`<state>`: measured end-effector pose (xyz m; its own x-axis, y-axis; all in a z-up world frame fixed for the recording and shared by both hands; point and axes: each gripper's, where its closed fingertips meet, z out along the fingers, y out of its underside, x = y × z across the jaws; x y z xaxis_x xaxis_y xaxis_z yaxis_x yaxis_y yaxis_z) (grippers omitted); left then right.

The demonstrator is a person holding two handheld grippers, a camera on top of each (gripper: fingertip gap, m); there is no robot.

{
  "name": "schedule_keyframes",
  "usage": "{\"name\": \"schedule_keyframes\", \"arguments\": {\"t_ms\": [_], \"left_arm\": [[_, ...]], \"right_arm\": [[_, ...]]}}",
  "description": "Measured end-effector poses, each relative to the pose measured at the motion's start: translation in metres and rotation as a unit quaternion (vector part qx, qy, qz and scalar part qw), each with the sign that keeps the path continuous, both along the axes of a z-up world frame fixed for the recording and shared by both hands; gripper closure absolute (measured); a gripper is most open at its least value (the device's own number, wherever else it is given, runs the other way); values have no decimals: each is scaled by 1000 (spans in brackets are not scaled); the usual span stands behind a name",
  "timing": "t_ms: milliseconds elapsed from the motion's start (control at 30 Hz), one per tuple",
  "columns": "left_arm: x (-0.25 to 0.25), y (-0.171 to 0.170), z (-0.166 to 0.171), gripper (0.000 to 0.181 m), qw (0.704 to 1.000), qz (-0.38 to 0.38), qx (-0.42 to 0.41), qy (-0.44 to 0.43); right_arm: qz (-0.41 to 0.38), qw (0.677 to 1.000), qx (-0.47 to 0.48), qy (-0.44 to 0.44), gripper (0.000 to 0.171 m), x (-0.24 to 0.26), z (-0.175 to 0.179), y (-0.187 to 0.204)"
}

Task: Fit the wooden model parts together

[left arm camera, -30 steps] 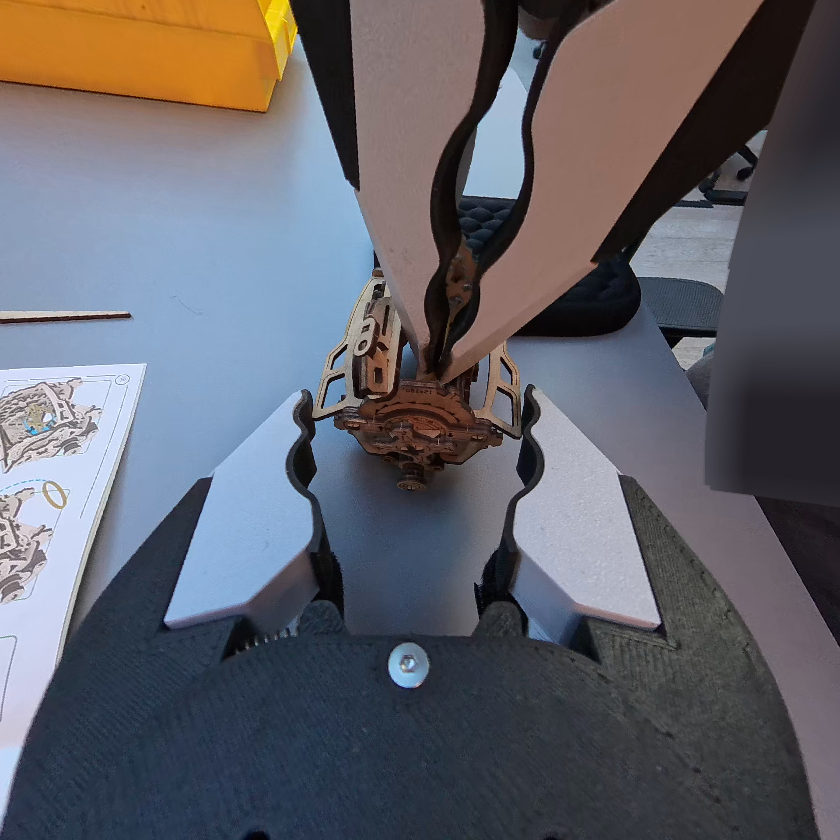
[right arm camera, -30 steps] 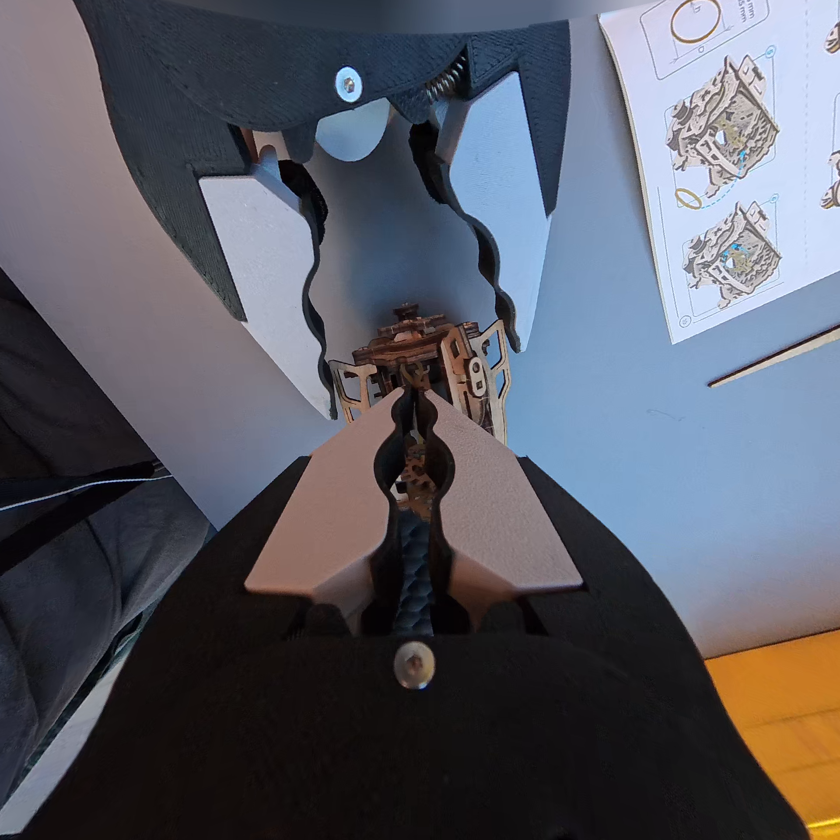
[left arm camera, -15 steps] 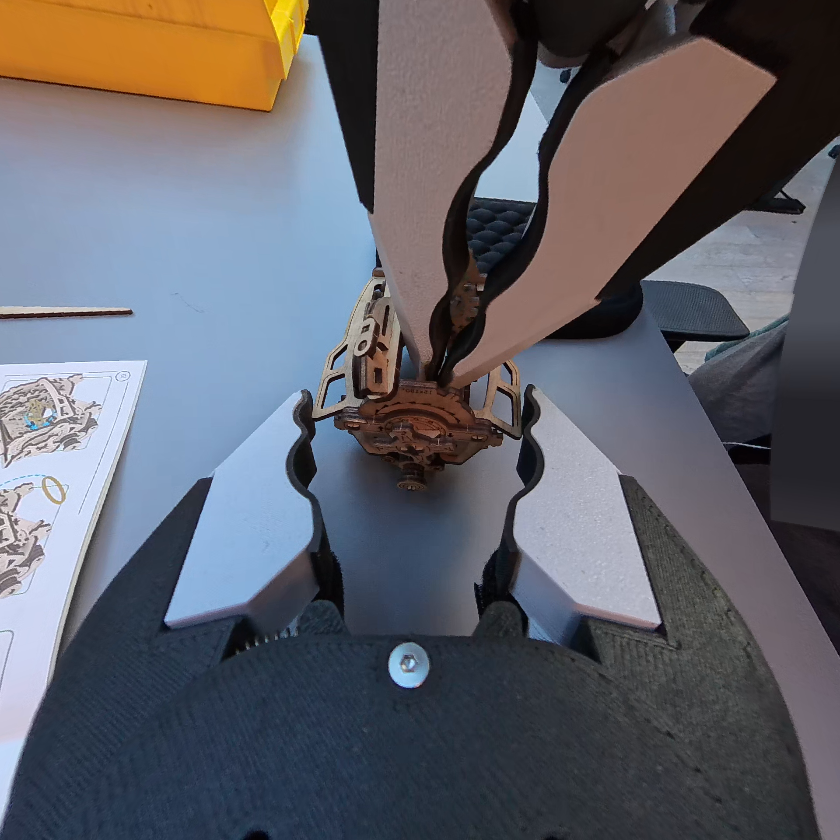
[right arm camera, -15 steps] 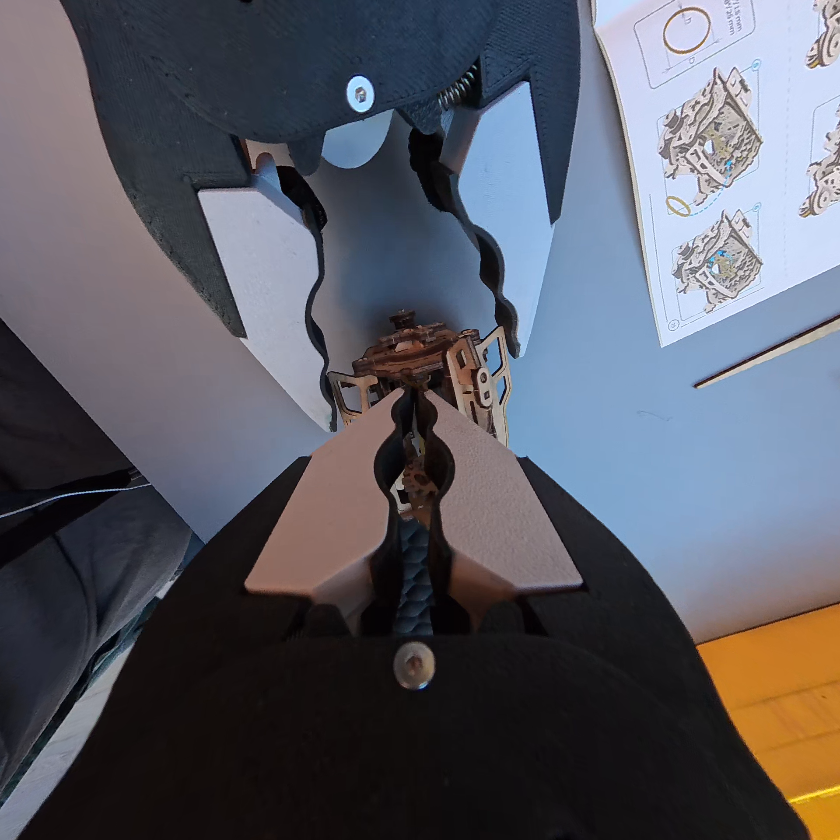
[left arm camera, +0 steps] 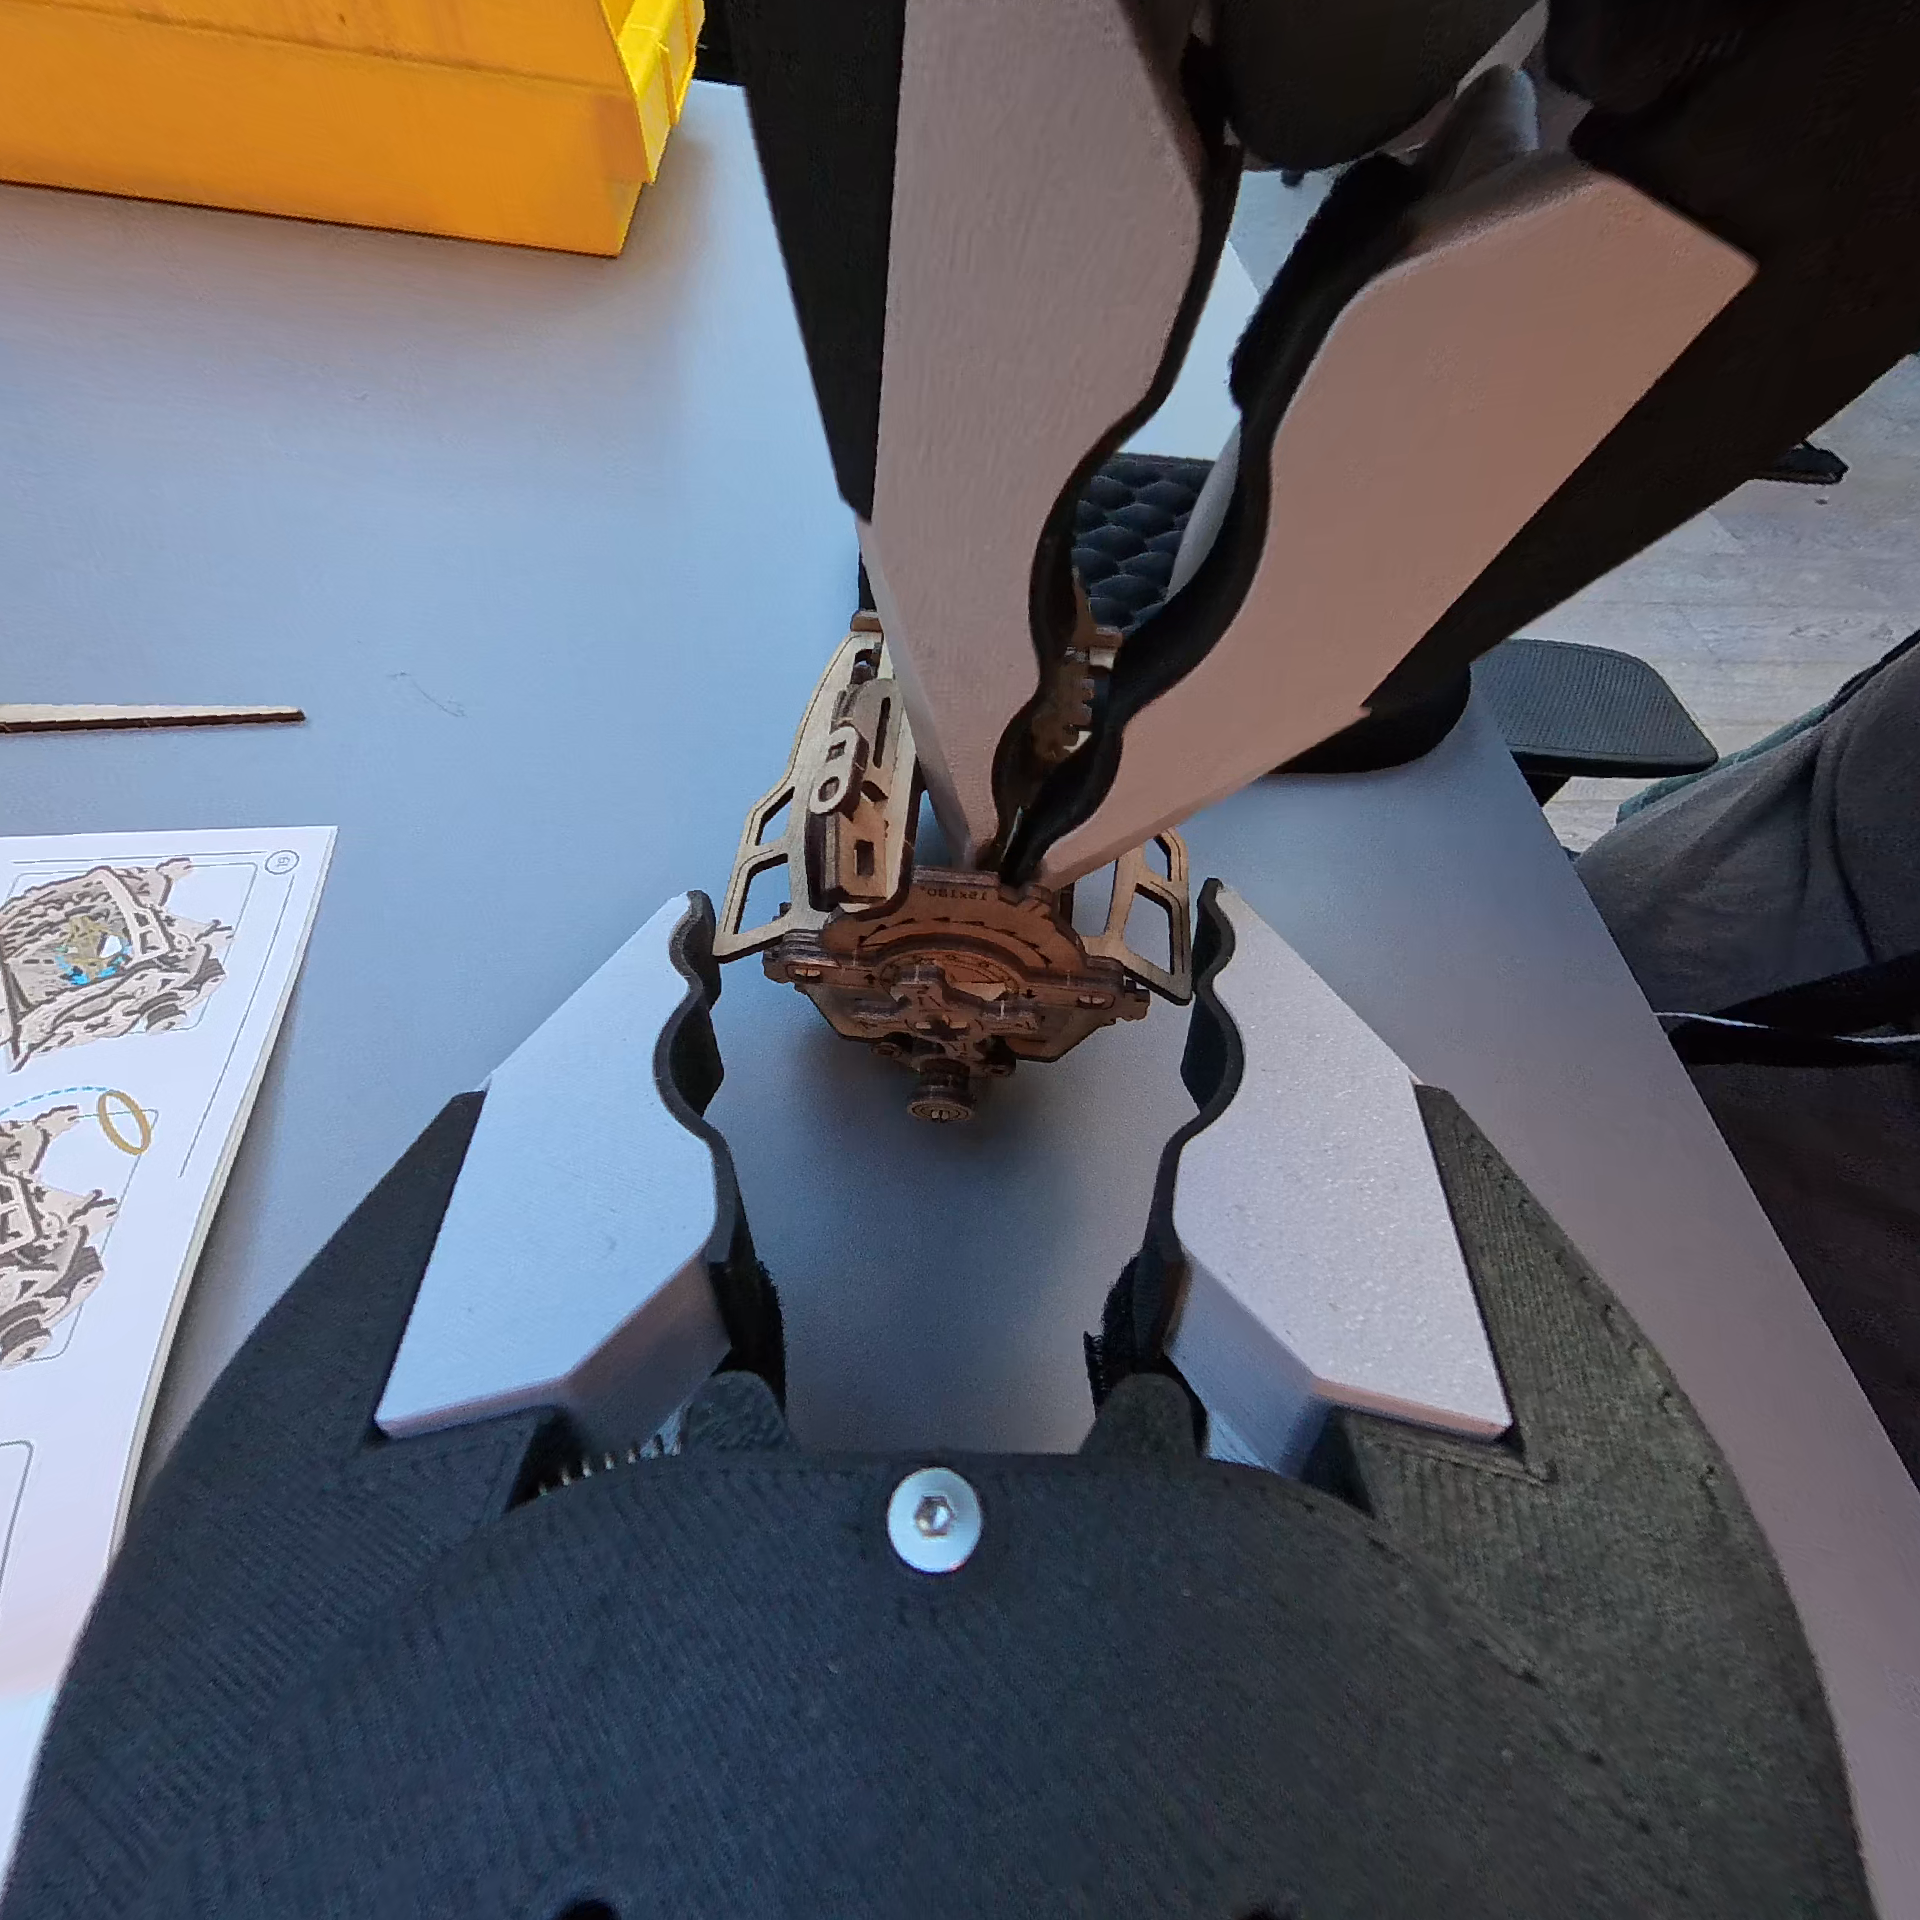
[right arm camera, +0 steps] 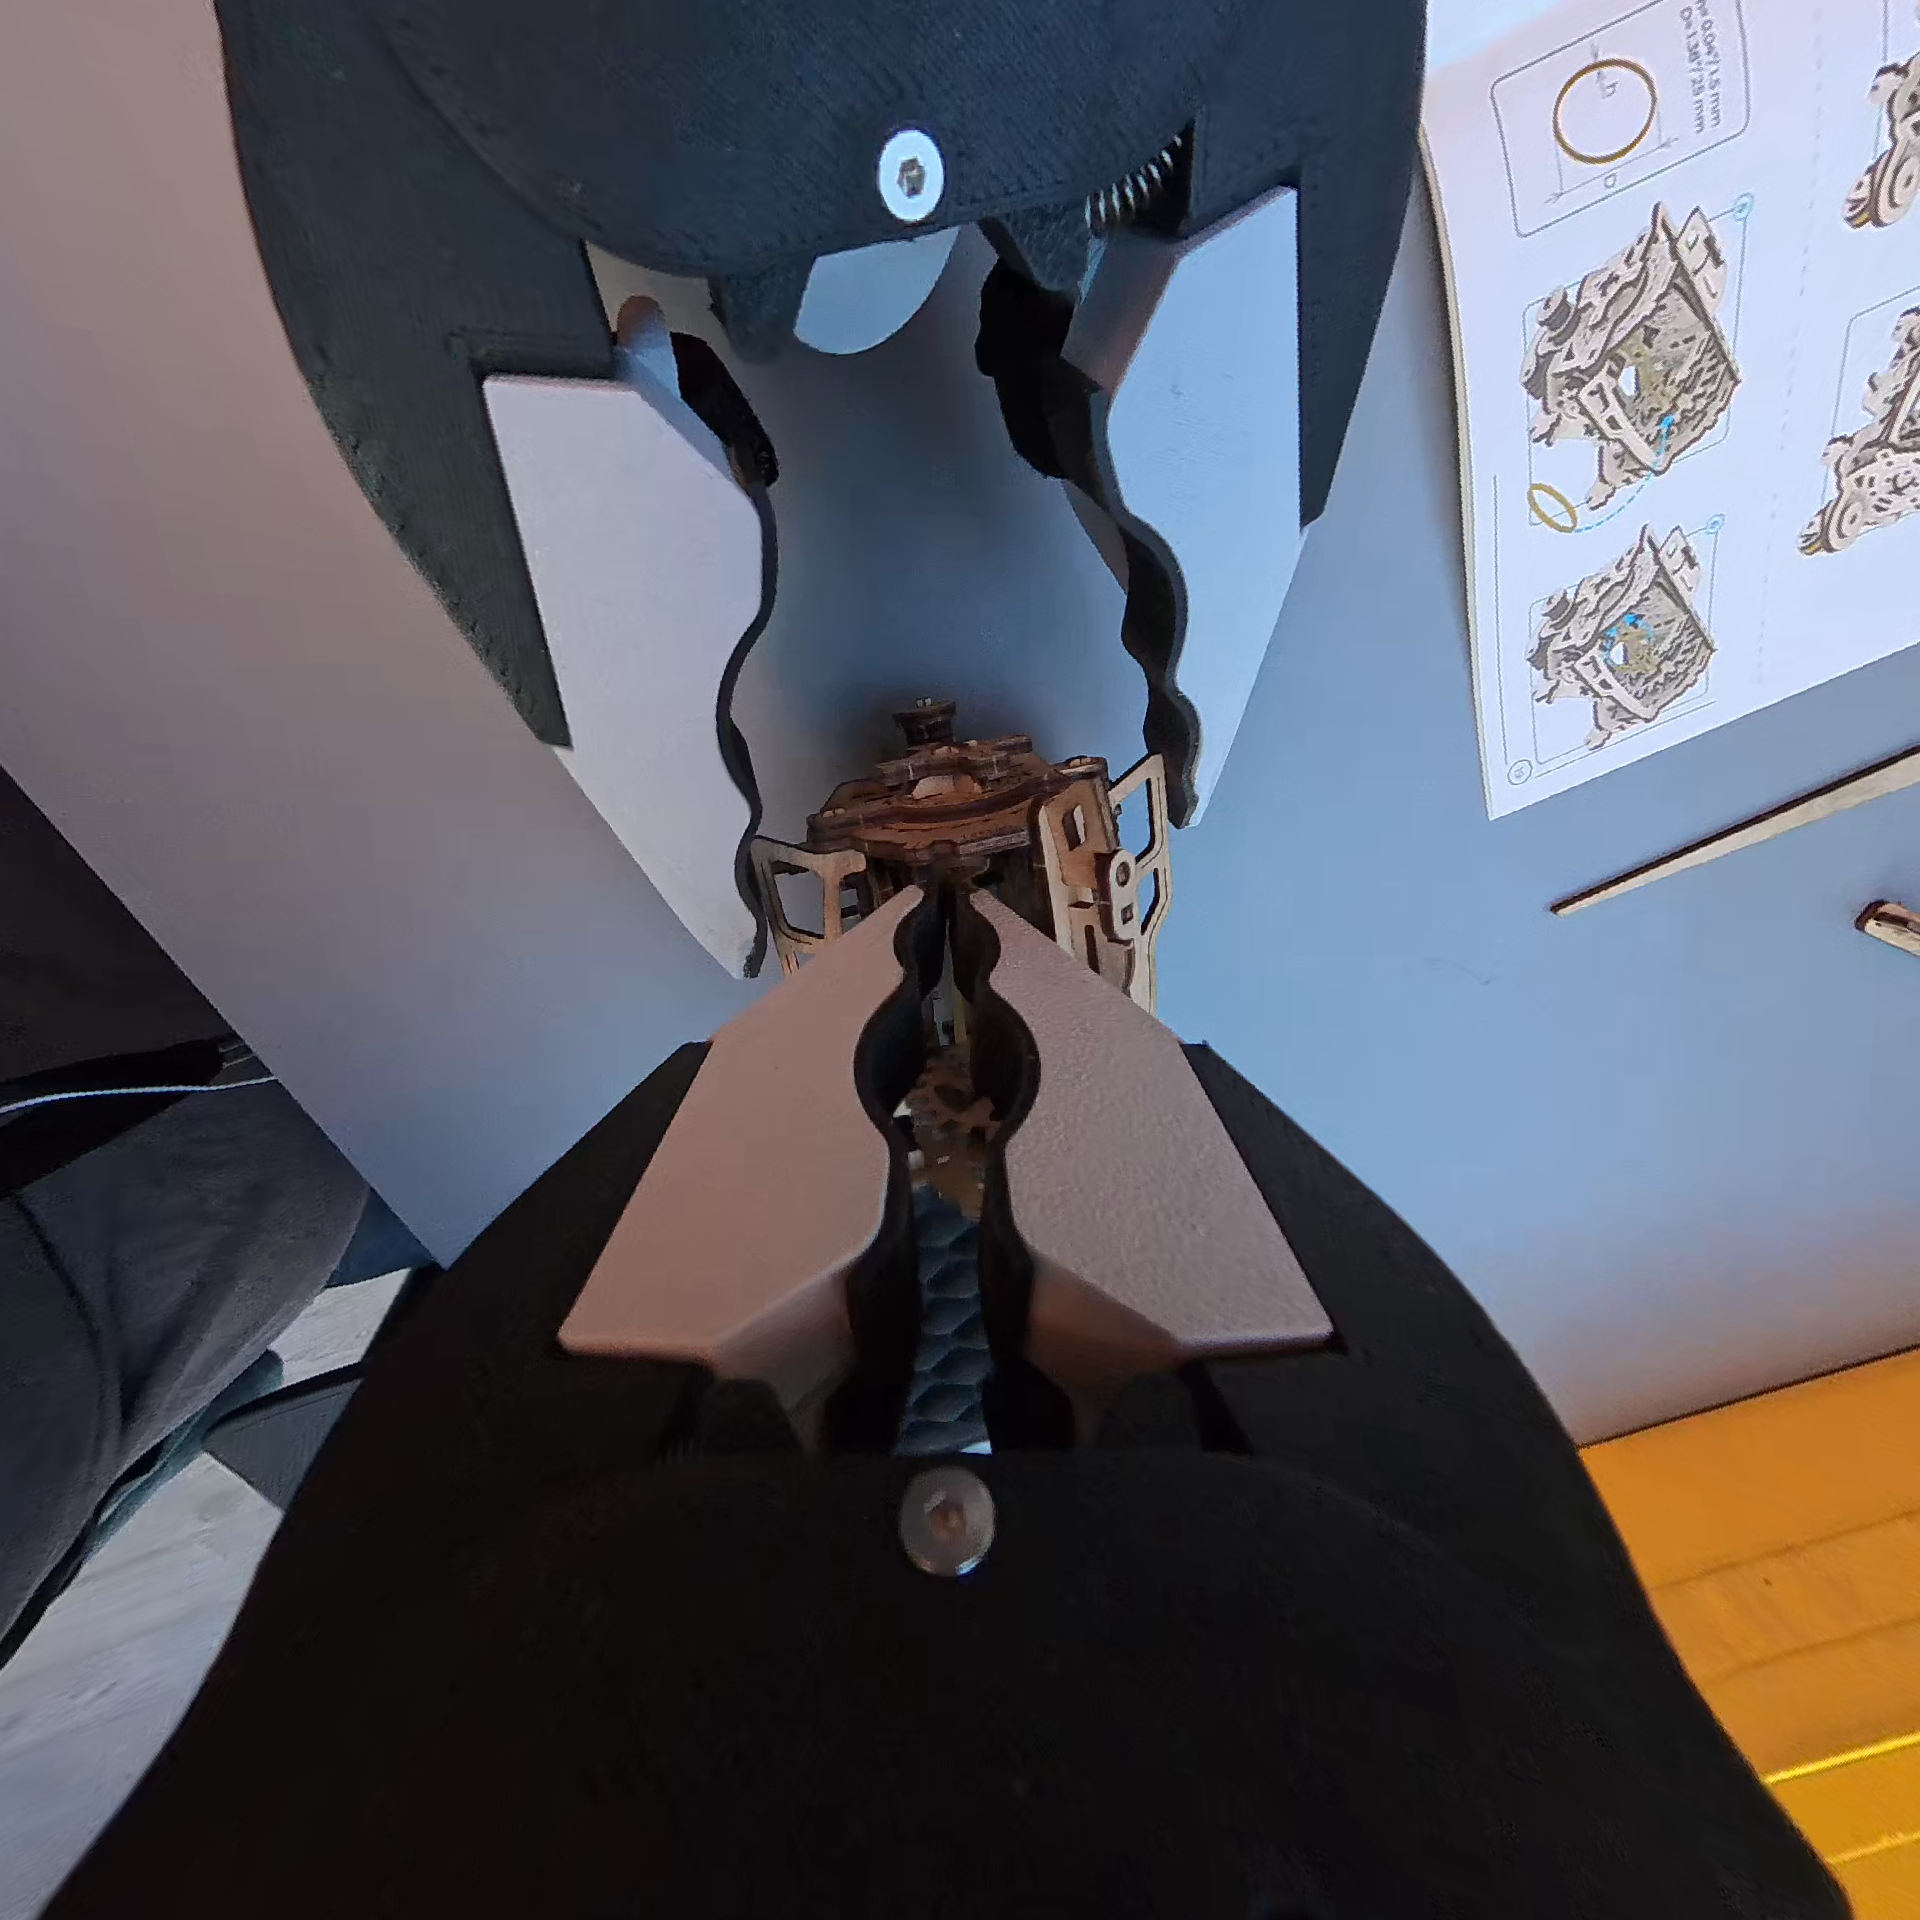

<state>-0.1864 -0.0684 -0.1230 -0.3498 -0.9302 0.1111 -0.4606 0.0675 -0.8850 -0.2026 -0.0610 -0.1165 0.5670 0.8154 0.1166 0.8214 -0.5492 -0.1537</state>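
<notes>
the grey worktop (left arm camera: 436,499) carries everything, with a yellow bin (left arm camera: 312,114) far beyond the left tongs (left arm camera: 951,940) and an instruction sheet (left arm camera: 125,1039) off to their left. the left tongs stand released, jaws spread either side of the wooden model (left arm camera: 935,956), which sits on the worktop between their tips without being gripped. the right tongs (right arm camera: 948,904) come in from the opposite side, clenched on a small gear part (right arm camera: 951,1117) and tipped into the model's top. over the last second they have tilted more steeply while the model has stayed put, so the part seems to be seating into place.
</notes>
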Motion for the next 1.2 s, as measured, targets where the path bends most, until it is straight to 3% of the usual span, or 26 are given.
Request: {"name": "schedule_keyframes", "arguments": {"t_ms": [567, 1200], "left_arm": [[0, 0, 0, 91, 1000, 0, 0, -1], [0, 0, 0, 91, 1000, -1, 0, -1]], "right_arm": [[15, 1000, -4, -14, 171, -1, 1, 0], [66, 996, 60, -3, 171, -3, 8, 2]]}}
